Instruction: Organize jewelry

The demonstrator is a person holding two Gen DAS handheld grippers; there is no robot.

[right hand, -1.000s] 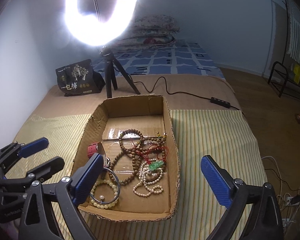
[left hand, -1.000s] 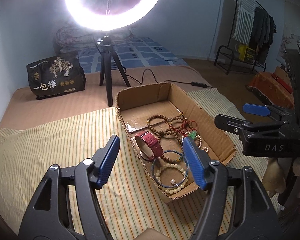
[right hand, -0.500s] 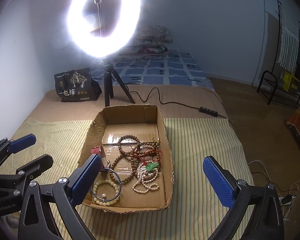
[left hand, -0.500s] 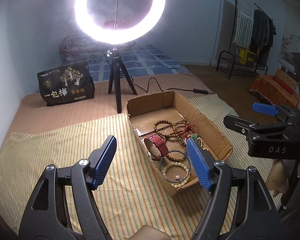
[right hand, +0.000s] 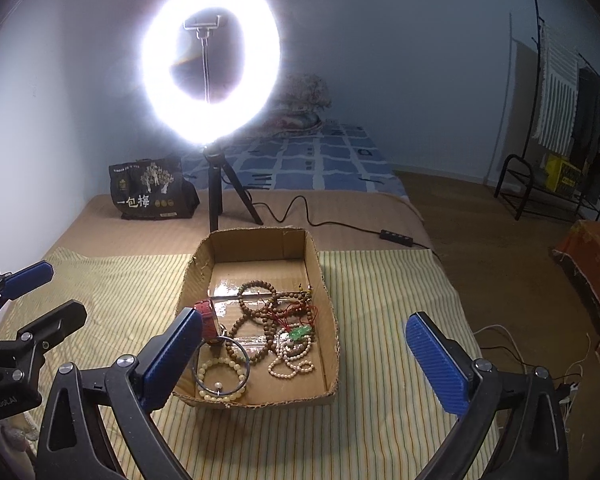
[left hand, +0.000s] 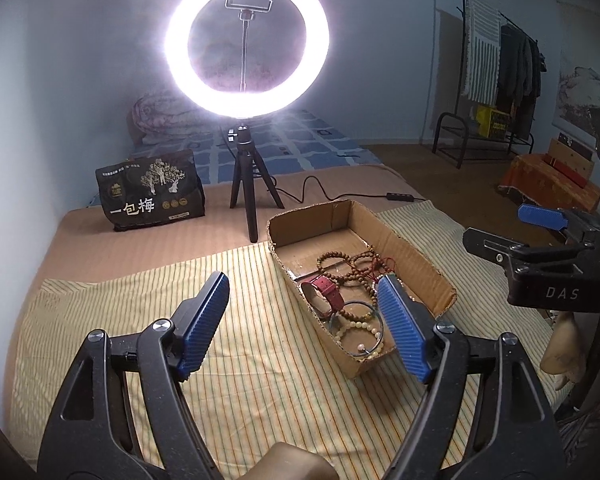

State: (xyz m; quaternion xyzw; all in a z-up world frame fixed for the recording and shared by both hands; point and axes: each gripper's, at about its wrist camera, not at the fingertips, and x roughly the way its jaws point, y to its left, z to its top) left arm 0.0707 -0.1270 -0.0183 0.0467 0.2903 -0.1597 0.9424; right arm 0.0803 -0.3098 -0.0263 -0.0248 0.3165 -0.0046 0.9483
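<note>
**Several pieces, one box, both grippers empty**

Both grippers held wide open above the striped cloth [right hand: 380, 280], nothing between the pads: left gripper [left hand: 300, 320] hovering at the box's 8 o'clock corner, right gripper [right hand: 304, 356] straddling the near end of the box.

All jewelry lying inside the cardboard box [right hand: 324, 280], bunched toward the near half; far half bare. None seen on the cloth. Fits either a heap waiting to be sorted or pieces already gathered in; not settled from here.

Handling, as judged:
- Watch [left hand: 328, 292], red strap: light, strap bendy, standing on edge against the box wall at 9 o'clock. Best pinched across the strap.
- Bangle [right hand: 222, 364]: stiff, thin, likely slippery. Grip across the rim; resting on the pale bracelet, so liable to drag it along.
- Pale bracelet [right hand: 208, 366], near corner at 7 o'clock: limp, beads round and prone to rolling out of the pads. Pinch one bead run squarely.
- Wooden bead strands [right hand: 256, 300], centre: limp and tangled with red cord [right hand: 296, 312]; lifting one probably hauls up its neighbours.
- Pearl strand [right hand: 290, 360] at 5 o'clock, with green pendant [right hand: 300, 333] on top: loose, delicate, easily snagged.

Count: one box, one watch, one bangle, one pale bracelet, one pearl strand, one green pendant. Wooden strands: at least two loops, exact number not tellable in the tangle.
</note>
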